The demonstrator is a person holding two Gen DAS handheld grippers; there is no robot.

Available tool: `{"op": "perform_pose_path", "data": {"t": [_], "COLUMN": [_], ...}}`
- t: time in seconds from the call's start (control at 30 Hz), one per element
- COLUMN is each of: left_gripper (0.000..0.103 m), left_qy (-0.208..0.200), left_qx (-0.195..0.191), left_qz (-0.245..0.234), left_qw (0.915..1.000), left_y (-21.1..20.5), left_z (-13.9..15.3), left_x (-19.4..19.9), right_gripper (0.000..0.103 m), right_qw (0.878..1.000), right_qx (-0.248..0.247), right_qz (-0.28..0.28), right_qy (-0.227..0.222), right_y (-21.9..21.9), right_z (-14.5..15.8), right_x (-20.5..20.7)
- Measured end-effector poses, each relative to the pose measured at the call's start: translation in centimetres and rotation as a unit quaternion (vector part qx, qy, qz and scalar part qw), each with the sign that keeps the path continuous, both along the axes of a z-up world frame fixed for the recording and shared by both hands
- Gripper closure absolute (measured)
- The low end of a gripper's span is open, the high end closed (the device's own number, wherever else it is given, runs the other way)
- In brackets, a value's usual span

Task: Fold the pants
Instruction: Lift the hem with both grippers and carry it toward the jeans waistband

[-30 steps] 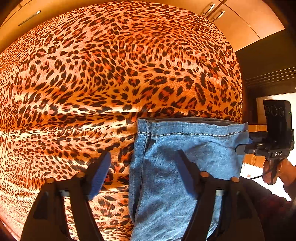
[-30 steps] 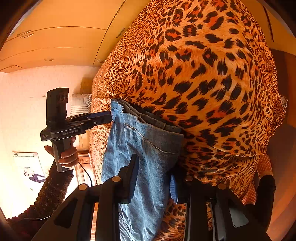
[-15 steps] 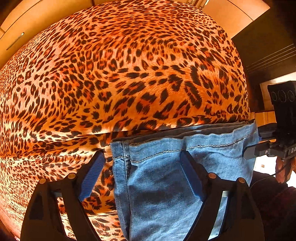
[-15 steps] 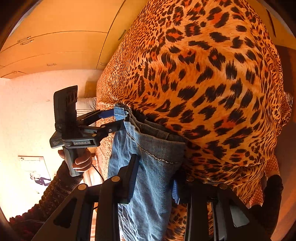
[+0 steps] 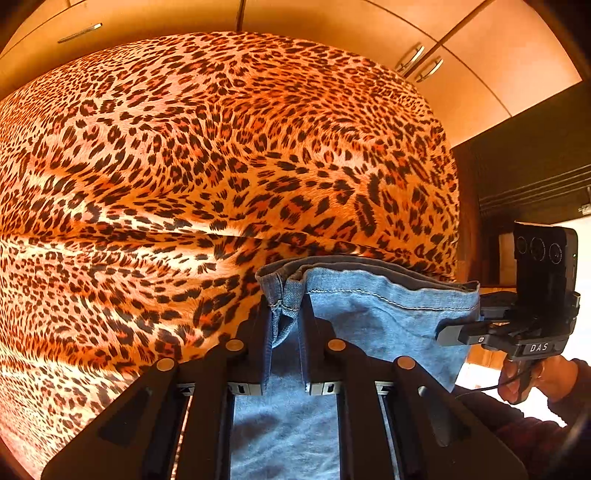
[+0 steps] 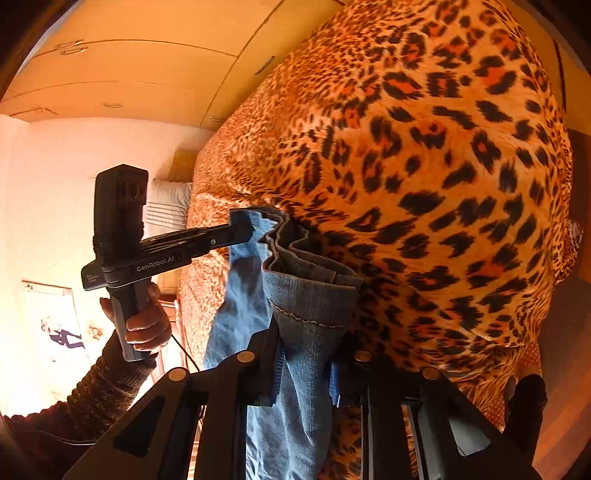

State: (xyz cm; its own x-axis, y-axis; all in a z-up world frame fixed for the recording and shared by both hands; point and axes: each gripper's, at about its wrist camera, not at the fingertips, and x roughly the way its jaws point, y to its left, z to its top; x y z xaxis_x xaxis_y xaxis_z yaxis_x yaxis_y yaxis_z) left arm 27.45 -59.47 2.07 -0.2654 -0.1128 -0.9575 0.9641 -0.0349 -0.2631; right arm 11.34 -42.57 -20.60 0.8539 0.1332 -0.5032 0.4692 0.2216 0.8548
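Where your left gripper [image 5: 286,325] fills the bottom of its own view, its two fingers are pressed together on the near corner of the jeans [image 5: 369,325], pinching a fold of the hem seam between the pads. The cloth below the pinch drops out of the frame, so you cannot see how far the legs hang or how they lie. Your right gripper [image 6: 306,365] is likewise clamped on the denim — the fabric bunches between its fingers, and the blue pads are mostly buried in it. The same tool appears at the right edge of the left view [image 5: 458,332], biting the other corner of the hem, with your right hand [image 5: 532,380] on the handle partly cut off by the lens rim.

Between the two grips the hem is stretched out as a wavy band with a darker grey inner layer showing along the top; in the right view it stacks into several pleats [image 6: 295,258], and how many layers are there is hard to make out. Your left hand [image 6: 142,325] holds its handle upright, the sleeve running off the lower left.

Just beyond the hem lies the leopard-print bedspread [image 5: 221,166] — the jeans rest against it, though the contact line is hidden behind the denim. Farthest off stand wooden cupboard doors [image 5: 332,26], bent by the fisheye.
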Motion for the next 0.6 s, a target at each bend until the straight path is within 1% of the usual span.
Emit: {"op": "perform_pose_path", "data": {"t": [0.1, 0.13, 0.2, 0.27, 0.37, 0.5, 0.6], "left_gripper": [0.093, 0.093, 0.093, 0.093, 0.093, 0.093, 0.093], "left_qy": [0.011, 0.014, 0.021, 0.03, 0.037, 0.05, 0.064], "left_qx": [-0.022, -0.026, -0.033, -0.039, -0.047, -0.057, -0.068], "left_qz": [0.015, 0.022, 0.037, 0.055, 0.082, 0.129, 0.167], "left_qw": [0.9996, 0.9993, 0.9986, 0.9973, 0.9948, 0.9888, 0.9814], "left_y": [1.7, 2.2, 3.3, 4.2, 5.4, 8.0, 11.1], "left_z": [1.8, 2.5, 3.3, 4.6, 5.4, 6.2, 6.8], "left_x": [0.1, 0.7, 1.3, 3.1, 3.2, 4.8, 5.6], "right_gripper": [0.085, 0.086, 0.086, 0.086, 0.086, 0.086, 0.086], "right_qw": [0.999, 0.999, 0.998, 0.996, 0.993, 0.984, 0.974], "right_qx": [-0.018, -0.025, -0.034, -0.041, -0.053, -0.067, -0.073], "right_qz": [0.03, 0.04, 0.056, 0.073, 0.105, 0.158, 0.211], "right_qy": [-0.014, -0.018, -0.026, -0.03, -0.034, -0.036, -0.034], "right_y": [0.7, 1.0, 1.5, 2.2, 3.7, 6.2, 8.7], "right_z": [1.8, 2.4, 3.4, 4.3, 5.7, 7.2, 7.9], "right_x": [0.6, 0.9, 1.1, 1.5, 2.5, 4.2, 6.1]}}
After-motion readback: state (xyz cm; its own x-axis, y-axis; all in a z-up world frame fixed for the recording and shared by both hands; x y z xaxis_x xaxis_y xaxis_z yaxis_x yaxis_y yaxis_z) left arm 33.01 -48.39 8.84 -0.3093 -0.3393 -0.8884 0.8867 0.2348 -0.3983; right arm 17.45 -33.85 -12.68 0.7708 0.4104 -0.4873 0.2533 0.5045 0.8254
